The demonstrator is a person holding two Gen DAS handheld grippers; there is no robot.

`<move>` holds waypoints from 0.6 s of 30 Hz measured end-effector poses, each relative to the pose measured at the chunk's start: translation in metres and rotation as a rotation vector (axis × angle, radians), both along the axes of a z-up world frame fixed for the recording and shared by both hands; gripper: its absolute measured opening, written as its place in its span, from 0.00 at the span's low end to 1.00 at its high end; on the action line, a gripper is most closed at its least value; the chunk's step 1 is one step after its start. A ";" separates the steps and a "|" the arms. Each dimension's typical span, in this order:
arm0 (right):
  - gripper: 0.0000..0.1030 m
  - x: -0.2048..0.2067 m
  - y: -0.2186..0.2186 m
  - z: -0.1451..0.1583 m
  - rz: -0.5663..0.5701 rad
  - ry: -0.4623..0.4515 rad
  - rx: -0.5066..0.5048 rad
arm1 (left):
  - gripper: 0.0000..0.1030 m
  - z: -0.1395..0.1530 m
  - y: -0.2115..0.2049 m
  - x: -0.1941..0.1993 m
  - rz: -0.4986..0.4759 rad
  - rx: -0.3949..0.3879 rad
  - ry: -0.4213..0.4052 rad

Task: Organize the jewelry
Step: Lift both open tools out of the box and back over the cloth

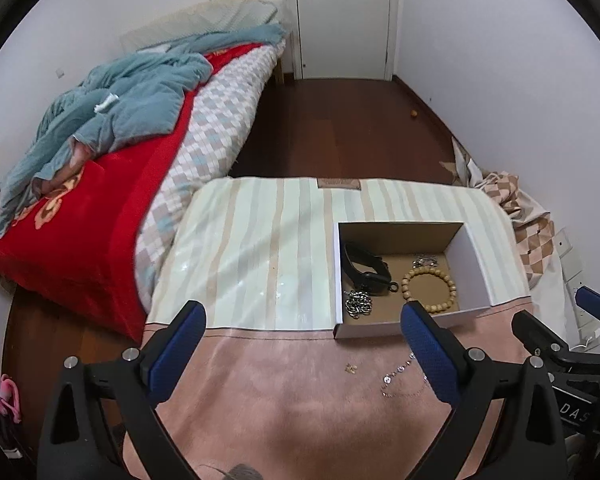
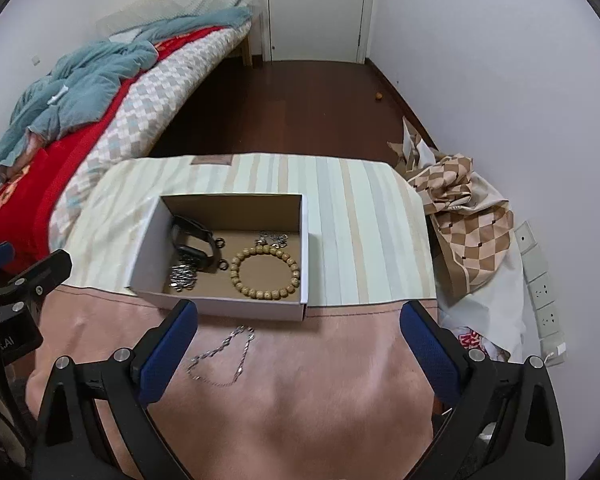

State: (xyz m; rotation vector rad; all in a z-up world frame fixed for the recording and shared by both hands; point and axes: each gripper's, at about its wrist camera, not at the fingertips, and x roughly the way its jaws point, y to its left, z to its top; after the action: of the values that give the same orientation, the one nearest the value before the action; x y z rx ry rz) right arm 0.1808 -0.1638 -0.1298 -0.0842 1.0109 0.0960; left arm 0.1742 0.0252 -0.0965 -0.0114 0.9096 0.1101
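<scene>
**Both grippers spread over the pink cloth, chain lying loose short of the box**

Nearest us is the pink cloth (image 2: 292,392), bare between our fingers. Our right gripper (image 2: 298,354) is spread wide with nothing in it; our left gripper (image 1: 304,356) likewise. The chain (image 2: 222,356) lies on the cloth just ahead of the right gripper's left finger, apart from it. Beyond it, the box (image 2: 236,306) stands with its near wall along the cloth's seam, open at the top. Inside are a bead bracelet (image 2: 266,272), a black watch (image 2: 194,246) and a heap of silver links (image 2: 183,276). Striped cloth (image 2: 360,240) runs free right of the box. The bed (image 1: 80,220) rises to the left. Only the left view shows a small gold piece (image 1: 351,368) on the pink cloth; there the right finger covers part of the chain.
</scene>
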 end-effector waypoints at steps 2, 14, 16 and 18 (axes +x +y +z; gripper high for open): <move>0.99 -0.012 -0.001 0.012 -0.003 -0.019 0.009 | 0.97 0.011 -0.001 -0.012 0.000 -0.002 -0.029; 0.99 -0.062 -0.008 0.072 -0.022 -0.128 0.026 | 0.97 0.045 -0.001 -0.061 0.020 0.014 -0.113; 0.99 -0.067 -0.009 0.076 -0.023 -0.132 0.036 | 0.97 0.042 0.001 -0.065 0.034 0.016 -0.115; 1.00 -0.070 -0.010 0.071 -0.026 -0.116 0.052 | 0.97 0.034 0.004 -0.067 0.053 0.015 -0.109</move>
State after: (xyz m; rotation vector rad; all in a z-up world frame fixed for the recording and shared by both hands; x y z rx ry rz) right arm 0.1112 -0.1739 -0.0585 -0.0288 0.8930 0.0927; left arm 0.1070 0.0289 -0.0621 -0.0270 0.7993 0.1642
